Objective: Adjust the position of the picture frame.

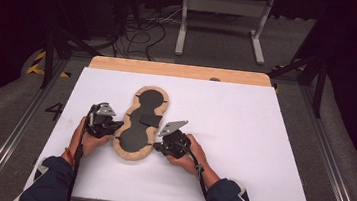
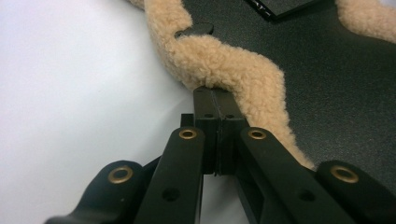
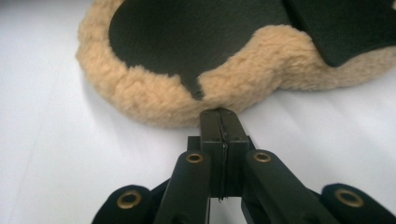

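Observation:
A peanut-shaped pad [image 1: 141,122] lies flat on the white table top, black inside with a tan fleece rim [image 2: 243,77] [image 3: 154,95]. A loose black flap [image 1: 148,120] lies across its narrow waist. My left gripper [image 1: 119,123] is at the left side of the near lobe. In the left gripper view its jaws [image 2: 215,93] are pressed together with their tip against the fleece. My right gripper [image 1: 155,146] is at the right side of the same lobe. Its jaws [image 3: 220,114] are shut too, with the tip at the fleece edge beside a small black tab [image 3: 196,91].
The white table top [image 1: 243,137] stretches wide to the right and toward the near edge. A wooden strip [image 1: 179,70] runs along its far edge. Beyond it on the floor stand a white metal frame [image 1: 225,7] and cables [image 1: 138,36]. Black struts flank the table.

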Demonstrator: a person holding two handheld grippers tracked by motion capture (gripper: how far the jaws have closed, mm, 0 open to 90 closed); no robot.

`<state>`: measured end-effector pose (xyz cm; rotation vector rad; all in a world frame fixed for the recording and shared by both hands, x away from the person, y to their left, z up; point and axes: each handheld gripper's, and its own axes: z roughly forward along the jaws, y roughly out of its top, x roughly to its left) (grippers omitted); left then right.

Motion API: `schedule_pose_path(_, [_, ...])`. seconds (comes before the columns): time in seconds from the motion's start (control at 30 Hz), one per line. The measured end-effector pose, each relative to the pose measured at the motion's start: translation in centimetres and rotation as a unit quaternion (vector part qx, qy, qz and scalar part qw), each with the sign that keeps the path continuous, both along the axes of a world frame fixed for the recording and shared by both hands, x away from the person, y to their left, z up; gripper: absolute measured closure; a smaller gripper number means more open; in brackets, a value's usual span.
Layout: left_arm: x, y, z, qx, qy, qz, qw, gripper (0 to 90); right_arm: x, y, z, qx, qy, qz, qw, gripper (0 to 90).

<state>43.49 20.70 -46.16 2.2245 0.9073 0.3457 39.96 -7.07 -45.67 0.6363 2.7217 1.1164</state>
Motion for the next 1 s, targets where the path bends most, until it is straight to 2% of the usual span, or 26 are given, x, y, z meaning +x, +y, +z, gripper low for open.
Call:
schedule_pose_path(0.07, [-0.1, -0.3, 0.0, 0.000, 0.001, -0.004, 1.0000, 89.9, -0.4, -0.2, 0.1, -0.005, -0.003, -0.001, 1.0000, 90.0])
schedule_pose_path(0.23, [-0.1, -1.0, 0.0, -0.002, -0.002, -0.010, 0.9999, 89.9, -0.8, -1.0, -0.1, 0.006, -0.003, -0.010, 0.9999, 90.0])
schedule_pose_path(0.3, [0.0, -1.4, 0.0, 0.001, -0.004, -0.020, 0.9998, 89.9, -0.9, -1.4, -0.2, 0.012, 0.003, -0.011, 0.9999, 90.0])
schedule_pose_path(0.53, [0.0, -3.4, 0.0, -0.002, -0.004, -0.044, 0.9990, 90.0, -1.5, -3.3, -0.2, 0.018, 0.013, 0.022, 0.9995, 90.0])
schedule_pose_path(0.83, [-0.4, -5.8, 0.1, 0.006, -0.010, -0.079, 0.9968, 90.0, -3.2, -4.8, 0.2, -0.005, 0.012, 0.027, 0.9996, 90.0])
schedule_pose_path(1.0, [-0.7, -6.8, 0.0, 0.007, -0.018, -0.089, 0.9959, 90.0, -4.1, -5.2, 0.4, -0.016, 0.012, 0.036, 0.9992, 90.0])
